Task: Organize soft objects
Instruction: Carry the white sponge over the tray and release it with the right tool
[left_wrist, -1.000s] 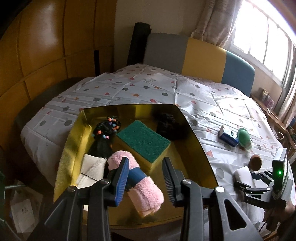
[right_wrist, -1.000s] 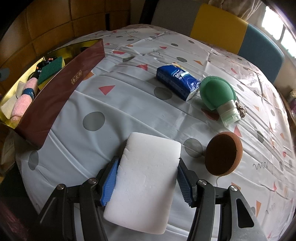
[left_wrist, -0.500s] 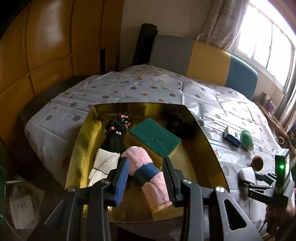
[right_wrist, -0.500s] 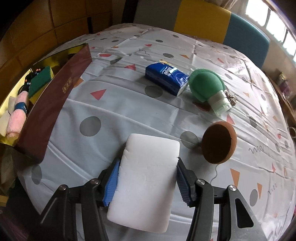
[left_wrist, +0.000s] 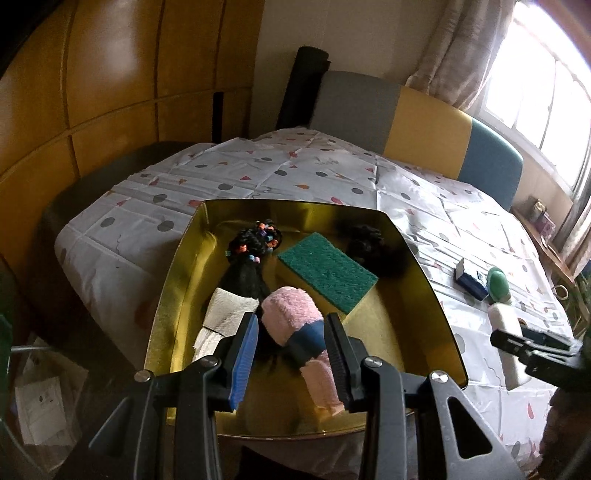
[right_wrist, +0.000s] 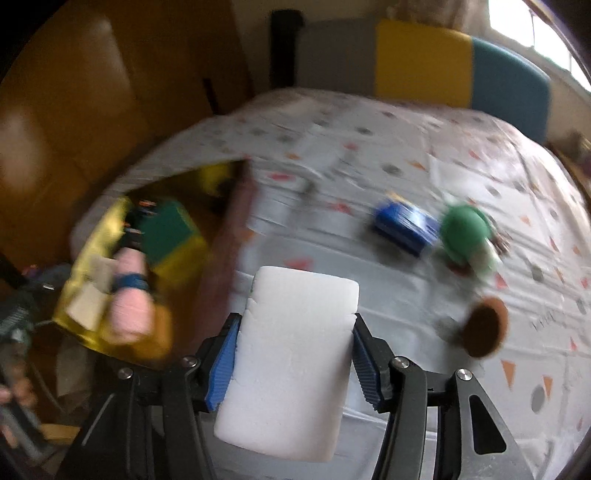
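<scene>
A gold box (left_wrist: 177, 280) sits at the table's near left corner. It holds a green-and-yellow scouring sponge (left_wrist: 327, 271), a pink rolled towel with a blue band (left_wrist: 299, 325), a white cloth (left_wrist: 225, 317), a black beaded bundle (left_wrist: 253, 245) and a black fuzzy item (left_wrist: 365, 240). My left gripper (left_wrist: 291, 354) is open and empty above the pink towel. My right gripper (right_wrist: 291, 360) is shut on a white sponge (right_wrist: 295, 362), lifted above the table to the right of the box (right_wrist: 92, 236); the sponge also shows in the left wrist view (left_wrist: 508, 343).
On the dotted tablecloth lie a blue tissue pack (right_wrist: 404, 225), a green round bottle (right_wrist: 465, 234) and a brown round pad (right_wrist: 484, 326). The box's dark red side wall (right_wrist: 229, 243) stands between sponge and box interior. A padded bench back (left_wrist: 406, 114) lies beyond the table.
My right gripper has lifted the white sponge off the table and swung it left toward the gold box; the view is blurred. My left gripper has drawn back and up from the box.
</scene>
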